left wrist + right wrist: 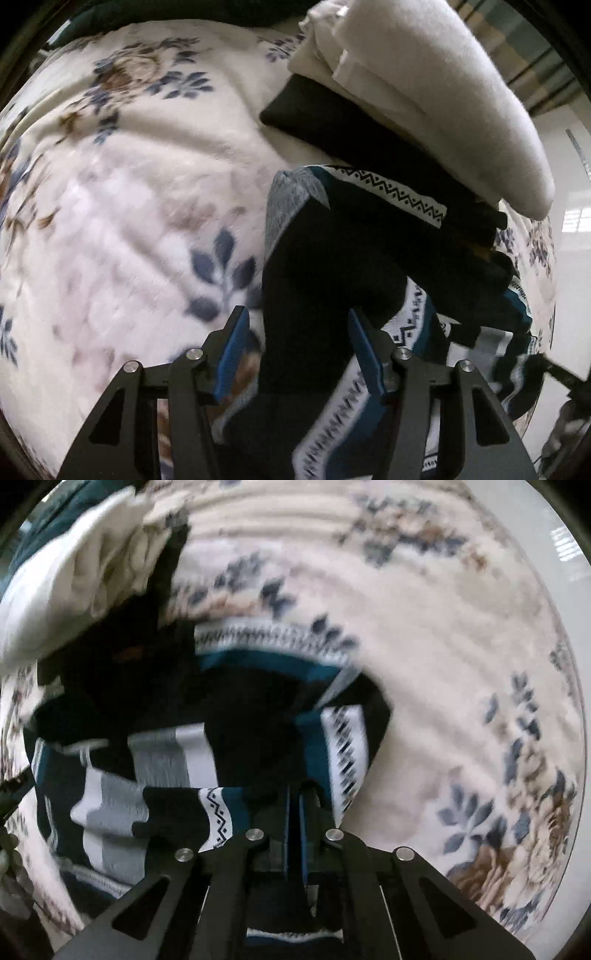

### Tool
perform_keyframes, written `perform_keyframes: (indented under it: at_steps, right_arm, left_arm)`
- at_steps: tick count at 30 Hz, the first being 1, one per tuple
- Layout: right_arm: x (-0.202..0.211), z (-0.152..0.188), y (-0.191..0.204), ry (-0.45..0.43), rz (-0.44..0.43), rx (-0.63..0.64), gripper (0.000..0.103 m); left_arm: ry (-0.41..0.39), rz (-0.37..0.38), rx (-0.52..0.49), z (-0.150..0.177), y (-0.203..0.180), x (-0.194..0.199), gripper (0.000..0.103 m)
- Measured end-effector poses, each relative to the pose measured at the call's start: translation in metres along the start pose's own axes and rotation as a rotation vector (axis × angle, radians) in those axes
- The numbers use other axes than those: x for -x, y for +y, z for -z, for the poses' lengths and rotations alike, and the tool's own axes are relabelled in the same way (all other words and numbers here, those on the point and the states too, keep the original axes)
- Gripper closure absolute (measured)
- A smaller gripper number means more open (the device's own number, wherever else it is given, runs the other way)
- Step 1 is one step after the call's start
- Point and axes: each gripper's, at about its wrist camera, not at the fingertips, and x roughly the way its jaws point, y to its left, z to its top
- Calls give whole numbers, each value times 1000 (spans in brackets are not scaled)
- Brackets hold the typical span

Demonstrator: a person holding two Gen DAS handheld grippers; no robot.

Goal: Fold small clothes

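Black-and-teal patterned garment (173,812) is pinched in the closed right fingers (294,834); left fingers (299,354) stand apart astride it, to be closed for folding.

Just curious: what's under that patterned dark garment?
The floral blanket shows all around the garment, so it lies on that. Whatever is directly beneath it is covered.

Place: my bedroom at home
Evidence: cream fleece blanket with blue and brown flowers (122,177), folded white fleece pile (443,103) beside me
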Motion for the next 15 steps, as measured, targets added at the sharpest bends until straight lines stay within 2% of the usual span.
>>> perform_keyframes:
  at_steps: [2, 4, 7, 9, 10, 11, 13, 15]
  right_arm:
    - [9, -2, -14, -50, 20, -65, 99]
    - [9, -8, -32, -55, 20, -133, 99]
    - [-2, -16, -49, -64, -68, -222, 99]
    - [-15, -20, -50, -10, -82, -232, 90]
    - [-15, -19, -51, 9, -87, -245, 81]
    - [-9, -18, -54, -4, -97, -265, 69]
    - [8, -9, -58, -44, -109, -278, 53]
    - [18, 1, -61, -38, -124, -284, 44]
  left_arm:
    - [11, 3, 0, -3, 1, -9, 50]
    - [22, 8, 7, -5, 3, -15, 50]
    - [33, 9, 19, -7, 4, -19, 50]
    - [30, 7, 23, -6, 2, -14, 50]
    - [26, 5, 21, -5, 1, -9, 50]
    - [17, 1, 10, -3, -1, -3, 50]
    - [-11, -19, -25, 3, -4, 12, 50]
    - [-62, -54, -60, 15, -8, 32, 50]
